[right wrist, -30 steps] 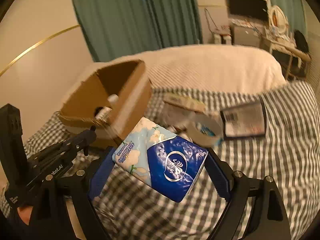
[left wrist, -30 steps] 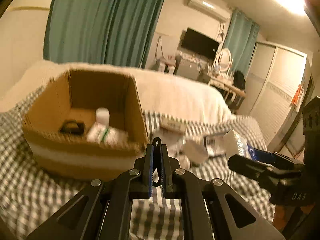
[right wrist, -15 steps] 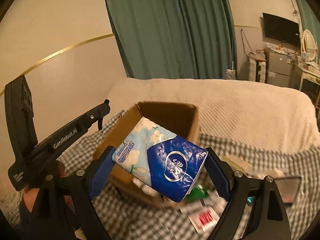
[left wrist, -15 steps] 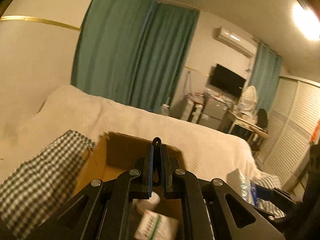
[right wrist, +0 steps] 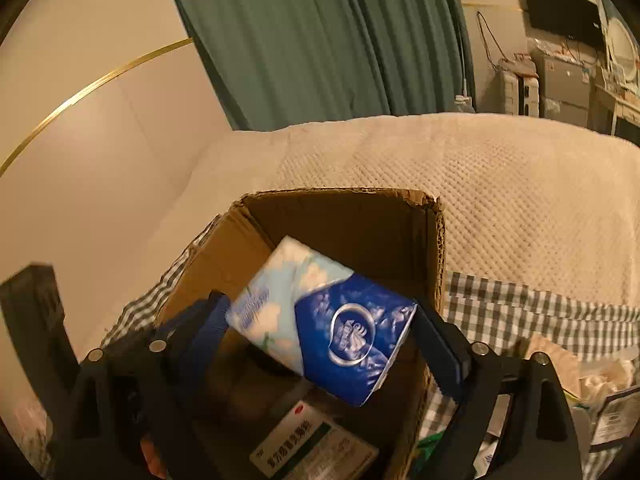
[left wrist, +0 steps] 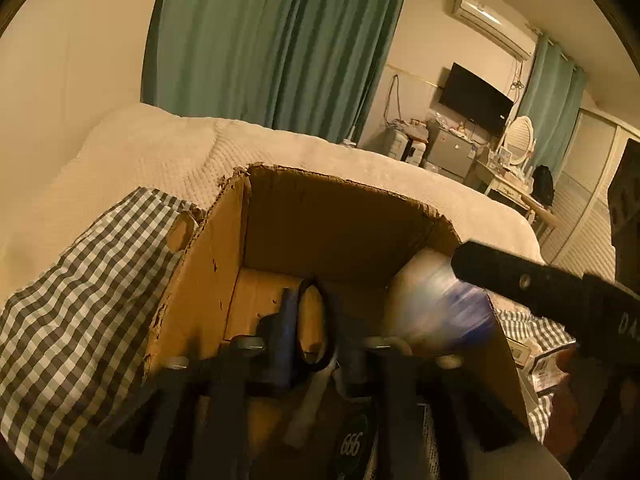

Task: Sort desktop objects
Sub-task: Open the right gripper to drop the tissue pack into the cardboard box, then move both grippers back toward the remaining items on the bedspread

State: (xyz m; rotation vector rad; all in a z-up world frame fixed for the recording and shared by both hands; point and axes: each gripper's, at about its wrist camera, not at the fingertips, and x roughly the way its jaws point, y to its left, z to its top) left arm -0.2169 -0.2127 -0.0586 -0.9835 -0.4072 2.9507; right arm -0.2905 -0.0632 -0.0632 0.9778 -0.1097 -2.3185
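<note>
An open cardboard box [right wrist: 400, 232] stands on a checked cloth on the bed; it also shows in the left wrist view [left wrist: 208, 280]. My right gripper [right wrist: 320, 332] is shut on a blue and white tissue pack [right wrist: 344, 332] and holds it over the box opening. In the left wrist view the pack [left wrist: 432, 304] is a blur at the box's right wall. My left gripper [left wrist: 316, 340] is blurred, over the box, fingers a little apart around a thin black ring. A medicine box [right wrist: 312, 444] lies inside the box.
Loose items [right wrist: 600, 384] lie on the checked cloth [left wrist: 80, 300] right of the box. A cream blanket [right wrist: 480, 184] covers the bed behind. Green curtains [left wrist: 272, 40] and a wall stand beyond. Furniture and a TV [left wrist: 474, 100] are at the far right.
My right gripper has carried the tissue pack closer, over the box opening. My left gripper has dipped down over the box and its fingers have parted slightly.
</note>
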